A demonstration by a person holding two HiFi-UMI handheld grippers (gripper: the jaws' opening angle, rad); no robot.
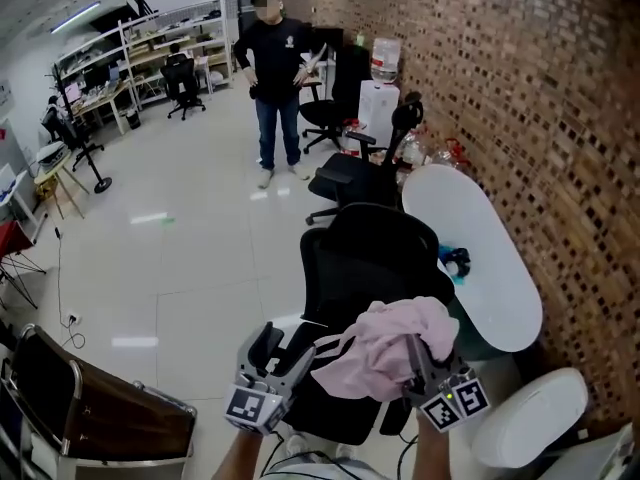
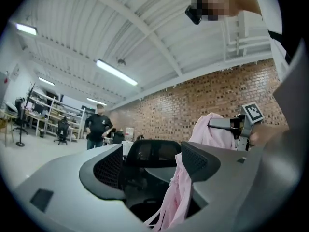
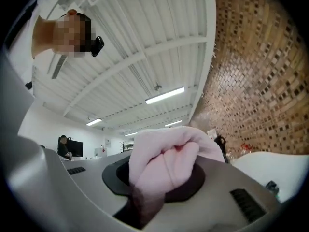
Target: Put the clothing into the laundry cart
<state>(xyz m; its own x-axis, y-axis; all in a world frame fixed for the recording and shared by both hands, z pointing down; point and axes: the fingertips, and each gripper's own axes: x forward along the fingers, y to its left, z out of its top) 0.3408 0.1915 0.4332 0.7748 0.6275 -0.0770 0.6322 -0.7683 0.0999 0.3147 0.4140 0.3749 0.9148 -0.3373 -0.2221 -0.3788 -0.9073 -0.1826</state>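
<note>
Your right gripper (image 1: pixel 413 356) clamps the crumpled pink garment (image 1: pixel 380 340) above a black office chair (image 1: pixel 362 258); left gripper (image 1: pixel 282 350) gapes wide beside it. White oval counter (image 1: pixel 485 263) along the brick wall (image 1: pixel 520 88), glossy white floor (image 1: pixel 190 253).

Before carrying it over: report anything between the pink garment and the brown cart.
Only the left gripper, jaws apart, sits between the pink garment, clamped in the right gripper, and the cart at lower left. The black chair lies beyond the garment.

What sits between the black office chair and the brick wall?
A white oval table fills that stretch, which shows in the head view.
</note>
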